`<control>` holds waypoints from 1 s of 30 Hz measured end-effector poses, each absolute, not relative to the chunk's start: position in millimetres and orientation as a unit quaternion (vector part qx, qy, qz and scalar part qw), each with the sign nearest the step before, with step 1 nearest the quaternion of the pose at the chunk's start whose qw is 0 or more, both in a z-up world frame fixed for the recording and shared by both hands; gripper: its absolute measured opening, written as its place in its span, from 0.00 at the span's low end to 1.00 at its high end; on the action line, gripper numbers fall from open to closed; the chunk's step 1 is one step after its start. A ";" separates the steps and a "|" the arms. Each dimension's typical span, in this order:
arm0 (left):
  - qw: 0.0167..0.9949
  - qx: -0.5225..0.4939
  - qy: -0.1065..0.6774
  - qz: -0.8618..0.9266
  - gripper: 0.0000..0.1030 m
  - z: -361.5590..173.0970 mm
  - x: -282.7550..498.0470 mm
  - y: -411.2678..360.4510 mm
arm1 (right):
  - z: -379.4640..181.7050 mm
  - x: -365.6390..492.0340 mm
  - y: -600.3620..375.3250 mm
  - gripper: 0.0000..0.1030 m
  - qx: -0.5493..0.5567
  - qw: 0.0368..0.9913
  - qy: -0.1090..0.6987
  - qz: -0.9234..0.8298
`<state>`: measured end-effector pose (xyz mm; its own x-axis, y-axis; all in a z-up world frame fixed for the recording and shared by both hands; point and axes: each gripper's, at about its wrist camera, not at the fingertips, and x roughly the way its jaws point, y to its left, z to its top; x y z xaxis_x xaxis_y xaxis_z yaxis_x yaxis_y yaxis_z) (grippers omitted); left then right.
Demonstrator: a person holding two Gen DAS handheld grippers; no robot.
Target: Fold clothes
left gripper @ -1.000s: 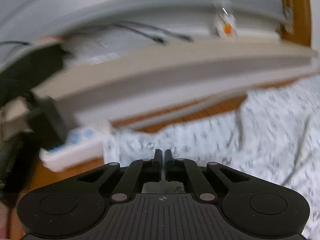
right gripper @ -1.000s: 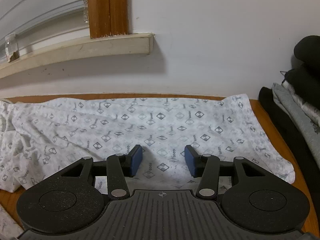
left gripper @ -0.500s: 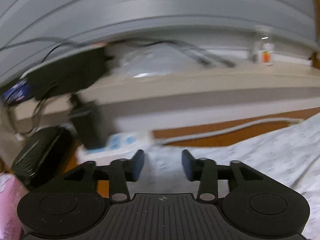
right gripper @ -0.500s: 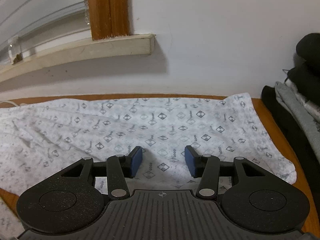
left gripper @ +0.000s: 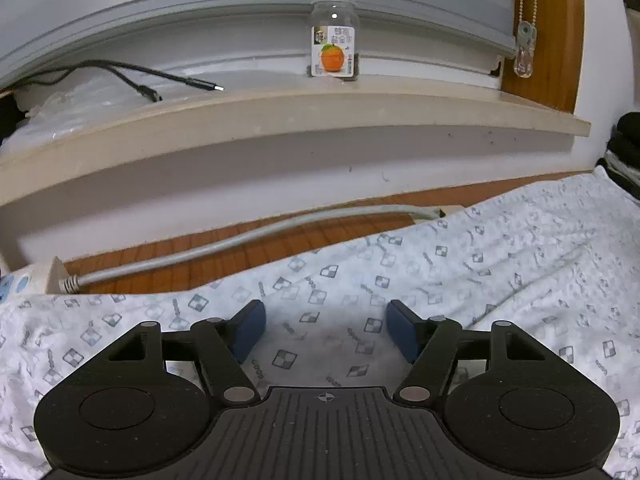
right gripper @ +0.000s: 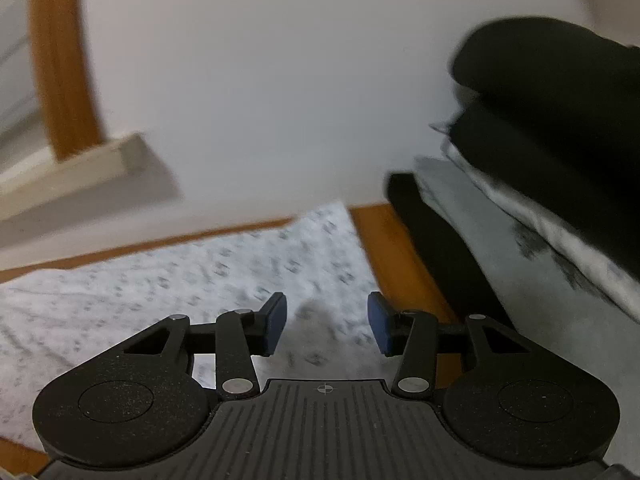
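A white garment with a small grey diamond print (left gripper: 460,264) lies spread flat on the wooden table. My left gripper (left gripper: 326,330) hovers open just over its left part, blue pads wide apart, nothing between them. In the right wrist view the same garment (right gripper: 224,280) is blurred; its right edge runs beside bare wood. My right gripper (right gripper: 327,328) is open above that right end of the cloth, holding nothing.
A stack of folded black and grey clothes (right gripper: 532,208) stands at the right. A grey cable (left gripper: 248,240) and a power strip (left gripper: 28,276) lie behind the garment by the wall. A windowsill (left gripper: 280,116) above carries a small jar (left gripper: 334,50) and black cables (left gripper: 132,76).
My left gripper opened, let go of the cloth and swung right to face the sill. My right gripper turned right toward the clothes stack, staying open.
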<state>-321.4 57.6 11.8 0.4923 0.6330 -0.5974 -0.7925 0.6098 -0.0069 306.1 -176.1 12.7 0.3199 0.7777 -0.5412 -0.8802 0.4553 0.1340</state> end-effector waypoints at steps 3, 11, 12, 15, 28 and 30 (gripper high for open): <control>0.851 -0.147 0.280 0.420 0.71 12.0 -324.1 61.9 | 7.9 299.5 -165.0 0.42 -0.133 0.796 0.278 0.521; 0.847 -0.151 0.278 0.428 0.74 12.6 -328.5 61.9 | 4.6 315.9 -167.9 0.35 -0.162 0.816 0.259 0.490; 0.847 -0.153 0.276 0.428 0.76 12.7 -329.6 62.3 | 4.1 319.9 -168.5 0.34 -0.158 0.820 0.261 0.485; 0.846 -0.161 0.276 0.428 0.76 12.2 -330.9 63.4 | 3.5 326.0 -170.2 0.33 -0.159 0.830 0.260 0.468; 0.841 -0.127 0.275 0.448 0.78 28.2 -310.5 39.5 | 54.3 282.4 -233.5 0.39 -0.135 0.821 0.222 0.509; 0.856 -0.124 0.265 0.425 0.78 39.0 -300.4 24.4 | 62.5 266.5 -264.6 0.40 -0.141 0.811 0.224 0.522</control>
<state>-300.4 24.4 39.0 0.4978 0.6625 -0.5597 -0.7943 0.6074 0.0126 266.5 -264.6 62.5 0.3536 0.7839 -0.5104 -0.9099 0.4147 0.0065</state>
